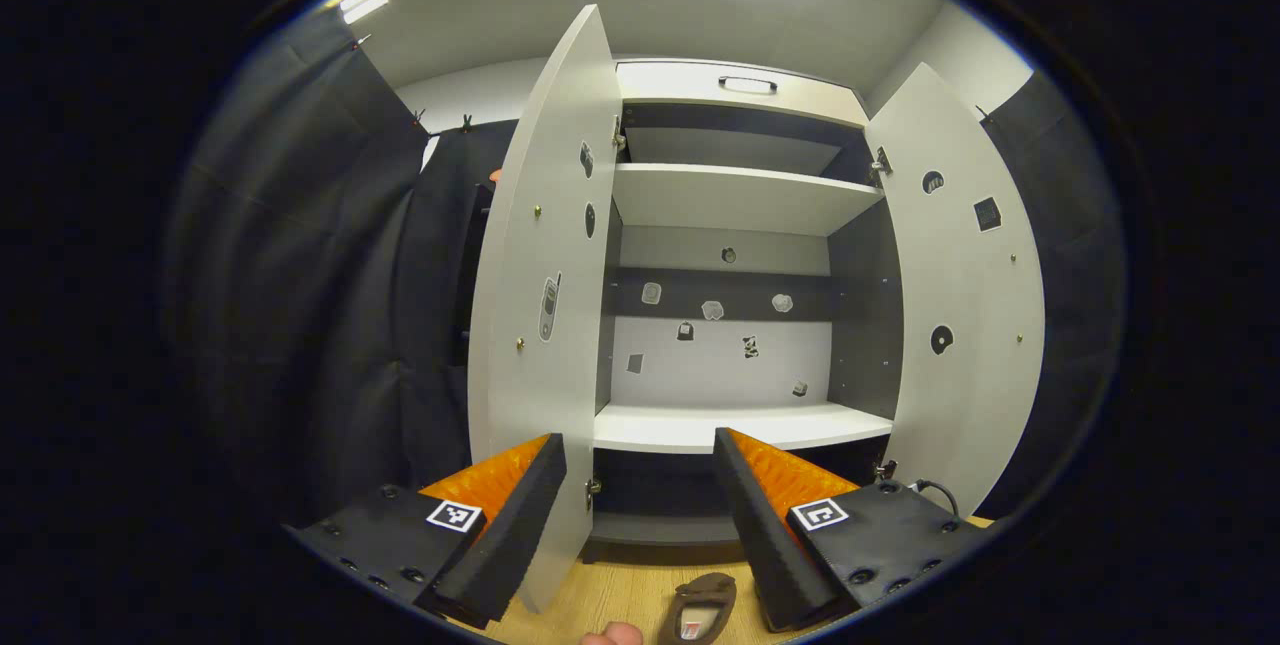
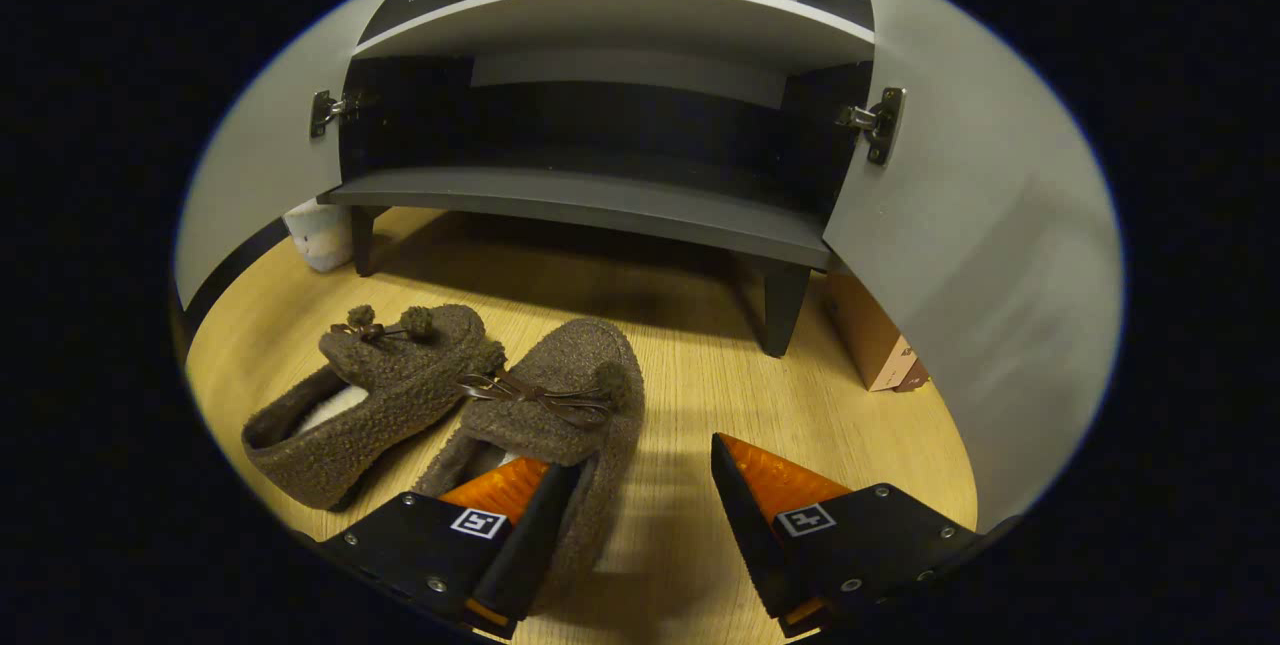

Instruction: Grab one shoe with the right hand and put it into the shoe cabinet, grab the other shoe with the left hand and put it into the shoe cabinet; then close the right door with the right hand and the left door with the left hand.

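Two brown fuzzy shoes with dark bows lie side by side on the wooden floor in the right gripper view, a left shoe point(image 2: 370, 390) and a right shoe point(image 2: 560, 395). My right gripper point(image 2: 645, 460) is open low over the floor. Its left finger point(image 2: 520, 510) overlaps the right shoe's heel end, and nothing is pressed between the fingers. The shoe cabinet's dark bottom shelf point(image 2: 600, 200) lies just beyond the shoes. In the left gripper view my left gripper point(image 1: 640, 440) is open and held up facing the cabinet point(image 1: 740, 195), with one shoe point(image 1: 700, 607) on the floor below.
Both cabinet doors stand wide open, the left door point(image 1: 540, 305) and the right door point(image 1: 960, 305). A cardboard box point(image 2: 870, 335) sits beside the cabinet's right leg. Near the left leg sits a white object point(image 2: 320, 230). A fingertip point(image 1: 612, 635) shows at the bottom edge.
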Demonstrator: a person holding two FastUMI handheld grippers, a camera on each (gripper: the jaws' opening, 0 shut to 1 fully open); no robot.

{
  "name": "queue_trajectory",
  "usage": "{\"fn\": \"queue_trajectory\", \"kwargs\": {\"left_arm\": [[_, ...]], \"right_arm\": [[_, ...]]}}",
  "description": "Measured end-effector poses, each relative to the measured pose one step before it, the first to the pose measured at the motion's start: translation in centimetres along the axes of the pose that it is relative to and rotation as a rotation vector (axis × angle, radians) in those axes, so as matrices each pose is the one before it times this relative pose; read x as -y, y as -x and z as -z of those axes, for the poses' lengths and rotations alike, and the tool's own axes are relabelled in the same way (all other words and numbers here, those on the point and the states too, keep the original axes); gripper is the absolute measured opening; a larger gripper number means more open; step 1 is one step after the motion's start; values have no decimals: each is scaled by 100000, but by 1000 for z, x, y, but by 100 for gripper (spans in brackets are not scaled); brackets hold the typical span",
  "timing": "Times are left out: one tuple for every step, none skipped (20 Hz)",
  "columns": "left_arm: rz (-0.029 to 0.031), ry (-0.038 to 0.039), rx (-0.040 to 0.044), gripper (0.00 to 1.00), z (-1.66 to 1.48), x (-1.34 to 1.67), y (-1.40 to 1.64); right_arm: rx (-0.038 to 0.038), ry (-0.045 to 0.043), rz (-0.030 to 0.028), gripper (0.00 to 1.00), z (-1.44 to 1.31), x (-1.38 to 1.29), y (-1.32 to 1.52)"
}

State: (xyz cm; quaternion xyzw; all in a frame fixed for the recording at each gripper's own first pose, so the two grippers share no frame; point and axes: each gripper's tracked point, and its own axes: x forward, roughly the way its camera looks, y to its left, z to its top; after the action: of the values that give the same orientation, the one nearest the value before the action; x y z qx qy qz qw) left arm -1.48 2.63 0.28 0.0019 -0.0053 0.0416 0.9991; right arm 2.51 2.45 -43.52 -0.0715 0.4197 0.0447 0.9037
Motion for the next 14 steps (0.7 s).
{"fn": "queue_trajectory", "kwargs": {"left_arm": [[-55, 11, -3, 96, 61, -25, 45], [-69, -55, 57, 96, -47, -58, -57], [-118, -116, 151, 96, 0, -148, -29], [-382, -284, 74, 96, -52, -180, -18], [-301, -316, 37, 96, 1, -82, -50], [-358, -156, 112, 96, 17, -126, 28], [-257, 67, 138, 96, 9, -84, 12], [-132, 77, 43, 96, 43, -105, -82], [34, -138, 55, 96, 60, -7, -76], [150, -263, -128, 96, 32, -22, -16], [287, 71, 333, 96, -42, -9, -17], [556, 314, 693, 94, -195, 99, -67], [254, -254, 416, 94, -52, 21, 30], [264, -554, 158, 96, -82, 99, 9]], "right_arm": [[-547, -277, -158, 82, 95, -159, -724], [-372, -364, -98, 79, 61, -173, -587], [-345, 347, -75, 77, 176, -178, -475], [-1631, 439, -649, 71, 351, -131, -209], [644, -143, -646, 68, -78, -124, -95], [447, -643, -1045, 62, 53, -278, -151], [641, -167, -1096, 58, 102, -141, 99], [866, -1540, -1004, 54, -7, -188, -11], [-574, -2492, -1271, 48, 238, -386, 26], [-140, -1847, -139, 37, -52, -103, 47], [262, -738, 592, 32, -139, 207, -184], [668, 682, 1489, 24, -217, 236, 69], [977, 1271, 1278, 20, -76, 156, -197], [1104, 881, 107, 10, -192, -140, 80]]}}
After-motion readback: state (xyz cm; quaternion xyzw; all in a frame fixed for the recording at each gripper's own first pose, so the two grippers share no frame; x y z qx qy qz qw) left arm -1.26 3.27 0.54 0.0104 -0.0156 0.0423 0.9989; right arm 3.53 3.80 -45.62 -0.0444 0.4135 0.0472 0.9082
